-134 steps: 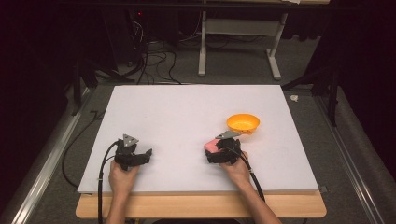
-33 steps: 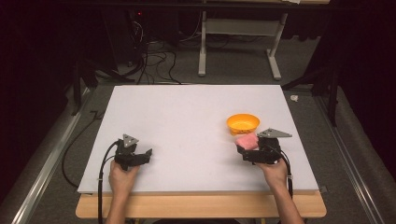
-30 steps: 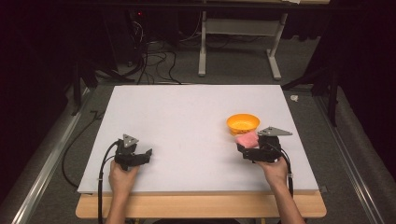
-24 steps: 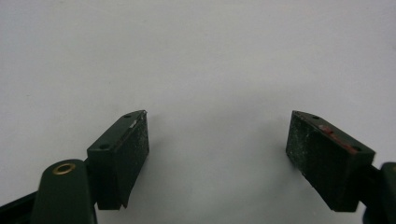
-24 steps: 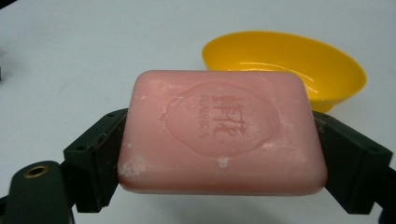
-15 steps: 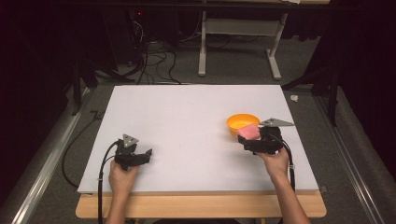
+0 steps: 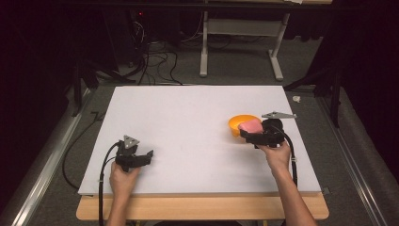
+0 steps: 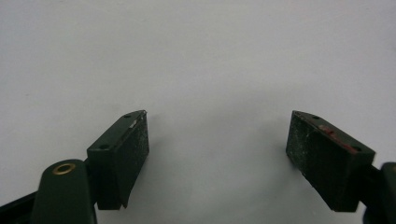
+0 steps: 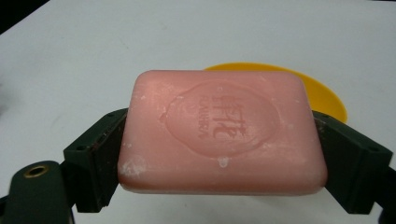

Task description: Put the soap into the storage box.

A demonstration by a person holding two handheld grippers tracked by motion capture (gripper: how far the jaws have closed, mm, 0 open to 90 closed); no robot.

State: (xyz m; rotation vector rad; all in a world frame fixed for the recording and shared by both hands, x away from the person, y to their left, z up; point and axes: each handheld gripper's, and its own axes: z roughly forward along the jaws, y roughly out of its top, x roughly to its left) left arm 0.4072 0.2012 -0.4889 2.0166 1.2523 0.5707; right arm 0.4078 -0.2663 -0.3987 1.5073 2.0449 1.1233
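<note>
Holding pink soap [image 9: 222,133] in right claw [image 9: 219,154], beside orange bowl [image 7: 236,122]

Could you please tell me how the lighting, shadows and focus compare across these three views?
High view: the white table board is brightly lit against dark surroundings, and the picture is slightly soft. Left gripper view: the open black fingers are fairly sharp and cast soft shadows on the white board. Right gripper view: the pink rectangular soap bar shows a crisp embossed stamp without harsh glare; the orange plastic bowl behind is softer.
</note>
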